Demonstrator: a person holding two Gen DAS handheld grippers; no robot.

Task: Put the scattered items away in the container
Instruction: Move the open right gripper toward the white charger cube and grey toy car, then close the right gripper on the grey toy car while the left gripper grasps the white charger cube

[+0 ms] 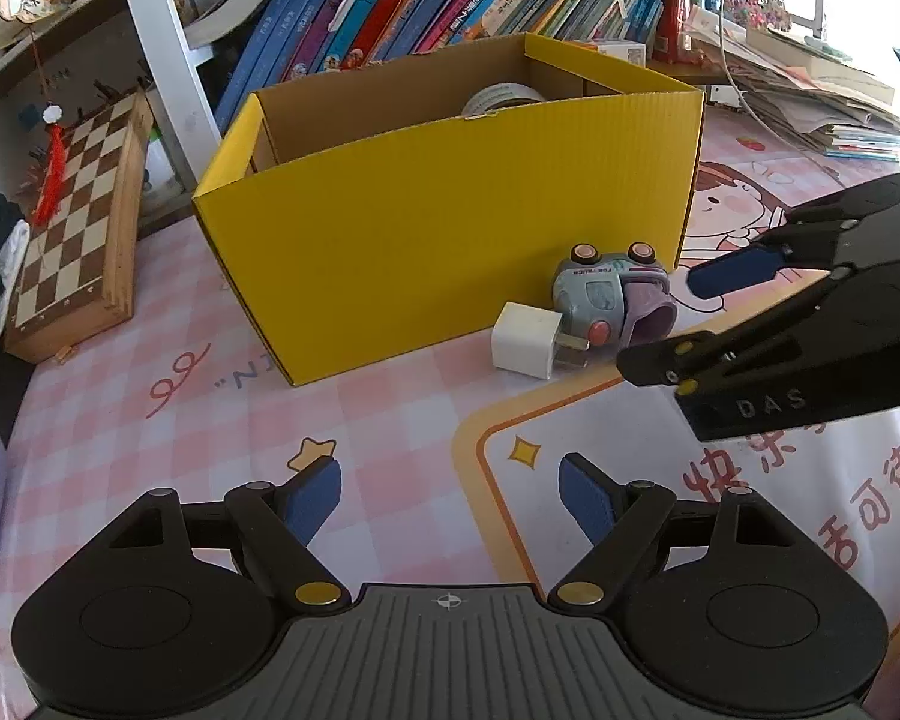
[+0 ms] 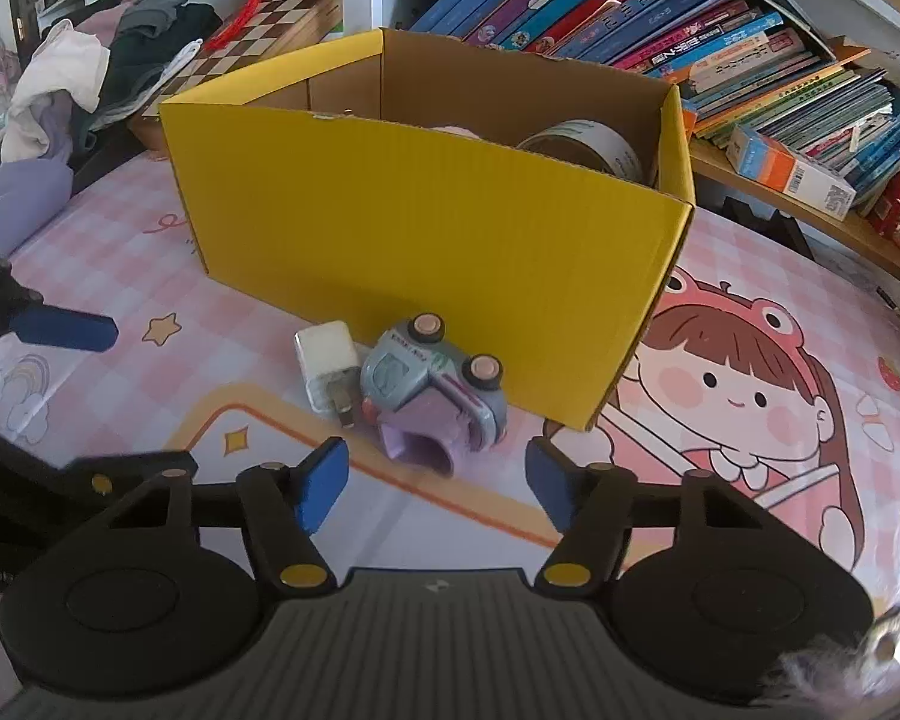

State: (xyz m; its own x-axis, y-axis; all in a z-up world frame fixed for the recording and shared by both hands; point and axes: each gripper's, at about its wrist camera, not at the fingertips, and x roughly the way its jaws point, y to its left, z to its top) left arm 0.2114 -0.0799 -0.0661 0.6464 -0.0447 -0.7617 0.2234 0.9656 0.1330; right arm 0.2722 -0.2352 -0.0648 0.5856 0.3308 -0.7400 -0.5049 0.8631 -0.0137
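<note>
Left gripper (image 1: pixel 450 495): its blue-padded fingers stand spread wide with nothing between them, low over the pink checked table cover (image 1: pixel 210 408), back from the box.
Right gripper (image 2: pixel 435 483): its fingers are likewise spread apart and bare, pointing at the toy truck; in the left wrist view it comes in from the right edge with its tips near the toy.
Yellow cardboard box (image 1: pixel 450 240): stands upright on the table with its top open and its long side facing both cameras.
Tape roll (image 2: pixel 594 147): lies inside the box against its right end wall, only the upper part showing above the rim.
Toy truck (image 2: pixel 432 396): a grey-blue and lilac toy tipped on its side, wheels facing the box, lying on the table just in front of the box's front wall near the right corner.
White charger plug (image 2: pixel 327 369): lies on the table touching the truck's left side, prongs pointing toward the right gripper.
Chessboard (image 1: pixel 72 234): rests left of the box by the shelf post.
Books (image 1: pixel 426 0): packed in a slanting row on the shelf behind the box.
</note>
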